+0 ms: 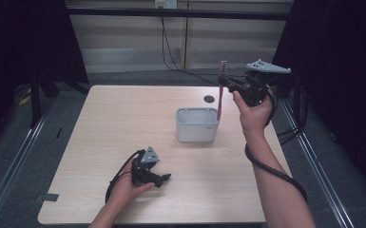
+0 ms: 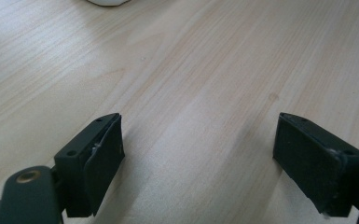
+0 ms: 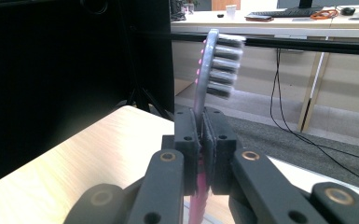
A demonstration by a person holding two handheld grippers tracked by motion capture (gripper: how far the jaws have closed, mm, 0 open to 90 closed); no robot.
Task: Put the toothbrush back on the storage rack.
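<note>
A pink toothbrush point(image 1: 220, 97) hangs upright above the right rim of a white rectangular holder point(image 1: 197, 124), bristle head on top. My right gripper point(image 1: 224, 79) is shut on its neck, held high by a hand at the table's far right. In the right gripper view the two jaws press together on the toothbrush point(image 3: 204, 154), with the grey bristles point(image 3: 226, 65) rising above them. My left gripper point(image 1: 164, 177) rests low on the table near the front, in a hand. In the left gripper view its fingers point(image 2: 98, 158) stand wide apart over bare wood with nothing between them.
A light wooden table point(image 1: 123, 123) carries the holder near its middle. A dark round hole point(image 1: 209, 99) sits in the tabletop behind the holder. Cables trail from both grippers, and dark metal frame posts stand at the left and right sides.
</note>
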